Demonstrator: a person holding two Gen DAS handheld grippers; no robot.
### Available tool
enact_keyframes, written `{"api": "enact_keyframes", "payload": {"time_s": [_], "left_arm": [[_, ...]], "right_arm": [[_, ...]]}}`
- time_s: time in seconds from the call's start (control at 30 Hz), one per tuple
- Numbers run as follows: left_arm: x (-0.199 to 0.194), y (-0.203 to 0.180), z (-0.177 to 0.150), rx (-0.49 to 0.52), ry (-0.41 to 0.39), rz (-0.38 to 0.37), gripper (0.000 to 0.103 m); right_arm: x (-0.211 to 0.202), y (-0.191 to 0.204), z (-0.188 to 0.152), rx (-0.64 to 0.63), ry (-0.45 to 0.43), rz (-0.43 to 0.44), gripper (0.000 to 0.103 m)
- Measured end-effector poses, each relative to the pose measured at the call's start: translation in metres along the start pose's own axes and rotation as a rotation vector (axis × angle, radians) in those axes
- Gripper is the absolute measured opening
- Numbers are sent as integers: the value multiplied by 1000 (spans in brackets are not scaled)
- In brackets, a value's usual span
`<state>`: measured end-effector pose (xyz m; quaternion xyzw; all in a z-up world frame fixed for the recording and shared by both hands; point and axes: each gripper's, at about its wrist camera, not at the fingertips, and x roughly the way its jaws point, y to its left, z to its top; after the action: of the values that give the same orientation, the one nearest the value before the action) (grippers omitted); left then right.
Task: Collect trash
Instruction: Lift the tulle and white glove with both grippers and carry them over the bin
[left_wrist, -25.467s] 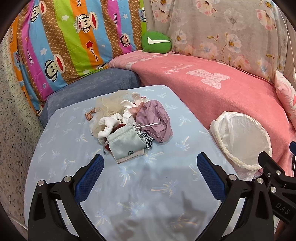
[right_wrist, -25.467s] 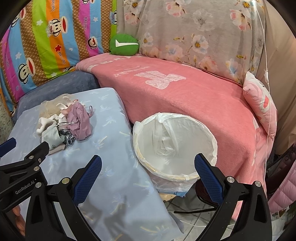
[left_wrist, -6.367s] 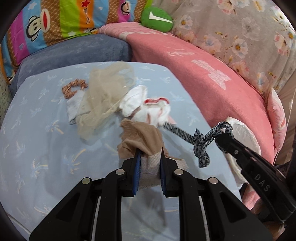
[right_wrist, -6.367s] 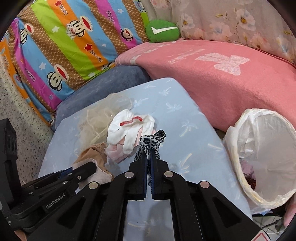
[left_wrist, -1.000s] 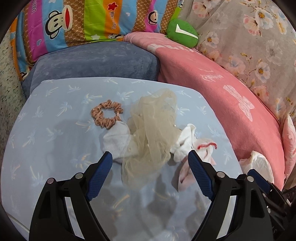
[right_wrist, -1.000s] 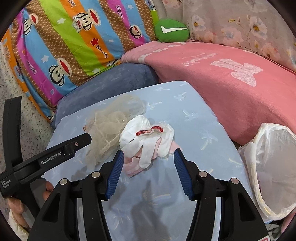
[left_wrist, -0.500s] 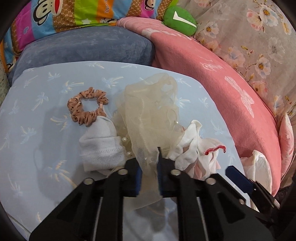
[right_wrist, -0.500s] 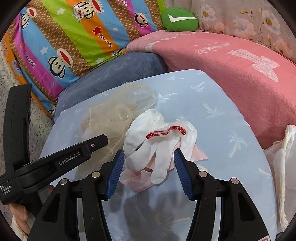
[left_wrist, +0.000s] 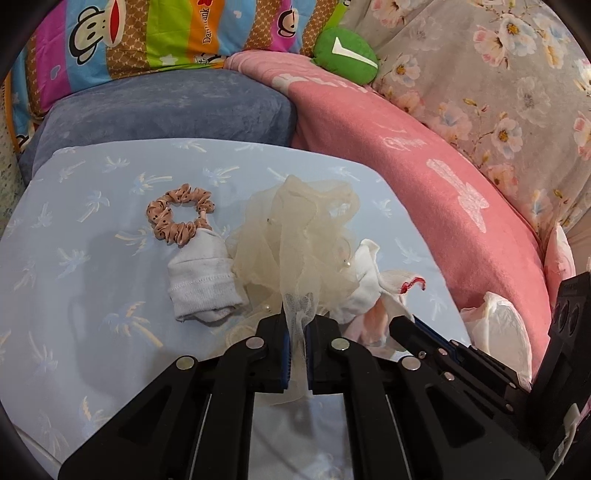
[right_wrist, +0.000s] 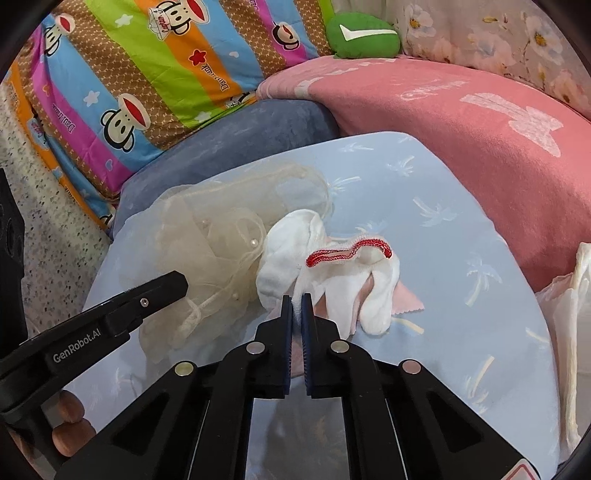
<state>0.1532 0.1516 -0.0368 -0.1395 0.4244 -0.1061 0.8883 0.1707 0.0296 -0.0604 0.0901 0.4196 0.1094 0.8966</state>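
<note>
Left wrist view: pale-blue palm-print worktop (left_wrist: 92, 258), pink blanket (left_wrist: 443, 177) at two o'clock; left claw (left_wrist: 296, 332) clamps cream tulle (left_wrist: 295, 240), right claw (right_wrist: 296, 306) clamps a white glove (right_wrist: 332, 280).

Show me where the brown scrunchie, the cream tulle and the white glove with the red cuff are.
brown scrunchie (left_wrist: 180, 215), left wrist view, on its lower ruffled band.
cream tulle (left_wrist: 295, 236), left wrist view, on its bunched middle.
white glove (right_wrist: 288, 254), right wrist view, on its bunched left part.
</note>
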Motion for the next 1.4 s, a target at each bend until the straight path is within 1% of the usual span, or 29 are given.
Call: {"api": "enact_keyframes", "payload": {"time_s": [0.1, 0.37, 0.5, 0.77, 0.9, 1.1, 1.4], "left_arm": [[-11, -8, 0, 8, -20, -11, 6], [-50, -41, 5, 53, -102, -51, 6], [-65, -59, 5, 85, -135, -69, 6], [-85, -102, 0, 155, -173, -127, 6], [-92, -127, -3, 195, -182, -167, 6], [-95, -171, -8, 277, -183, -223, 6], [-83, -224, -24, 379, -136, -293, 6]], "right_arm": [[-24, 0, 3, -15, -49, -14, 5], [-92, -11, 12, 0, -171, -15, 5], [-122, -21, 12, 13, -222, -22, 5], [-175, -50, 6, 56, -305, -52, 5], [-195, -67, 0, 79, -336, -73, 5], [-223, -104, -10, 141, -377, -115, 5], [-251, -156, -27, 231, -410, -174, 5]]}}
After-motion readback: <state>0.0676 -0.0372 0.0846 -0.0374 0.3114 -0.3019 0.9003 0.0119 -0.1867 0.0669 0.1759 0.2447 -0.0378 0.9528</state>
